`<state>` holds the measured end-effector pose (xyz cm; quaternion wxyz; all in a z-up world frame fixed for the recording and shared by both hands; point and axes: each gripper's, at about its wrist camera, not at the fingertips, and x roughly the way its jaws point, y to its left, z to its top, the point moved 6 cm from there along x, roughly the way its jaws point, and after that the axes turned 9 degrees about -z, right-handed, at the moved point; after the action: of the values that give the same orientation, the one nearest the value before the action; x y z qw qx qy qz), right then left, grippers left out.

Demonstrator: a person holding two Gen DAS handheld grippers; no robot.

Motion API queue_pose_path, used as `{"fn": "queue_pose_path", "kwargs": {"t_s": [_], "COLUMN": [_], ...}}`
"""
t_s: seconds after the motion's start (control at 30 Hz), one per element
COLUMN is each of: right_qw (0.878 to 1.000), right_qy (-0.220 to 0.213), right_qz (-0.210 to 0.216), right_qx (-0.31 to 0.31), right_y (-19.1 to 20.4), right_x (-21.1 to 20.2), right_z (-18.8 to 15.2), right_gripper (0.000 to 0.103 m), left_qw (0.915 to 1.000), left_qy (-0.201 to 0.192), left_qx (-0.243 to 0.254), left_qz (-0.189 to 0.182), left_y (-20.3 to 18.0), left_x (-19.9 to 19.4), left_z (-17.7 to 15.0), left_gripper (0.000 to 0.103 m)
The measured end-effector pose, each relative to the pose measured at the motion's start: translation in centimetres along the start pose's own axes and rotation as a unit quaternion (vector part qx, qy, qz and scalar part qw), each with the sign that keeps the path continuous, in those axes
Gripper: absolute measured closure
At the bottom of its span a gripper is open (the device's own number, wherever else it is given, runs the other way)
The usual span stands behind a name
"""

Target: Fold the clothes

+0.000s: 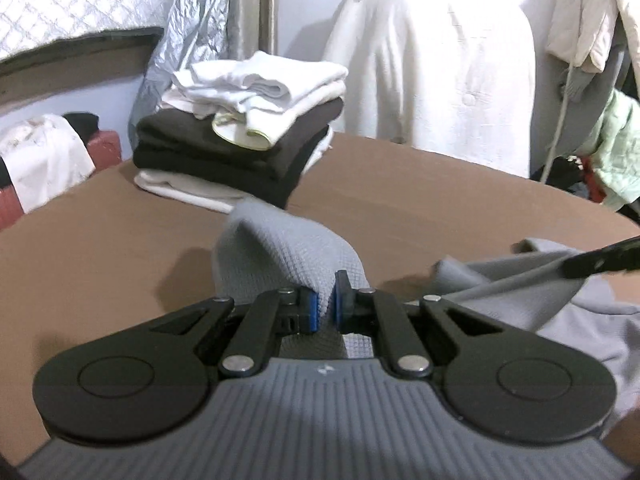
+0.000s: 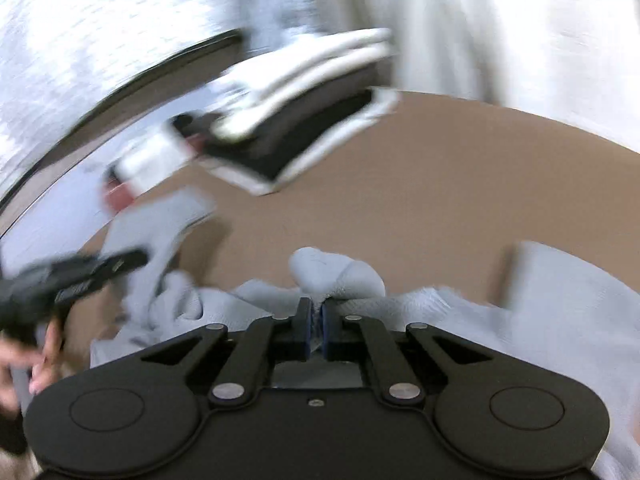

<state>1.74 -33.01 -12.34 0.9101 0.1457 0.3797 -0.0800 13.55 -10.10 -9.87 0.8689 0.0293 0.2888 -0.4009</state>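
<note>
We have the grey waffle-knit garment pinched at two places and lifted partly off the brown table, on the near side of the stack of folded clothes that stands at the table's far edge. Our left gripper has its blue-padded fingers drawn narrow around a ridge of the grey cloth, which rises in a peak just in front of that stack. Our right gripper is likewise nearly closed on a bunched fold of the same garment, well short of the stack and to its right as the left wrist view shows it. Between the two grips the cloth hangs slack and twisted, and part of it trails on the table nearer us than the stack. The right wrist view is smeared with motion, so we judge the piece to be in mid-carry: either we are spreading it out to lay it flat, or we are bringing one edge over for a fold; the pictures do not settle which. Either way, the next move calls for keeping both pinches firm, pulling the span between them taut so the twist falls out, and setting the cloth down clear of the stack.
</note>
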Motion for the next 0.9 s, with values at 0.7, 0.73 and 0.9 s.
{"fn": "queue_pose_path", "kwargs": {"t_s": [0.7,0.73,0.9], "right_qw": [0.996,0.995,0.993], "right_qy": [0.075,0.063,-0.025], "right_qz": [-0.035,-0.067,-0.105], "right_qx": [-0.016,-0.046,-0.053], "right_y": [-4.2,-3.5,-2.9], "right_x": [7.9,7.8,3.4], "right_z": [-4.1,-3.9,-1.0], "right_gripper": [0.065,0.094,0.100], "left_qw": [0.9895,0.9908,0.9871], "left_qy": [0.135,0.131,0.067], "left_qx": [-0.047,0.002,0.136], "left_qz": [0.017,0.034,0.051], "left_y": [2.5,1.4,-3.6], "left_x": [7.4,7.4,4.9], "left_z": [-3.3,-3.2,-2.6], "left_gripper": [0.095,0.096,0.096]}}
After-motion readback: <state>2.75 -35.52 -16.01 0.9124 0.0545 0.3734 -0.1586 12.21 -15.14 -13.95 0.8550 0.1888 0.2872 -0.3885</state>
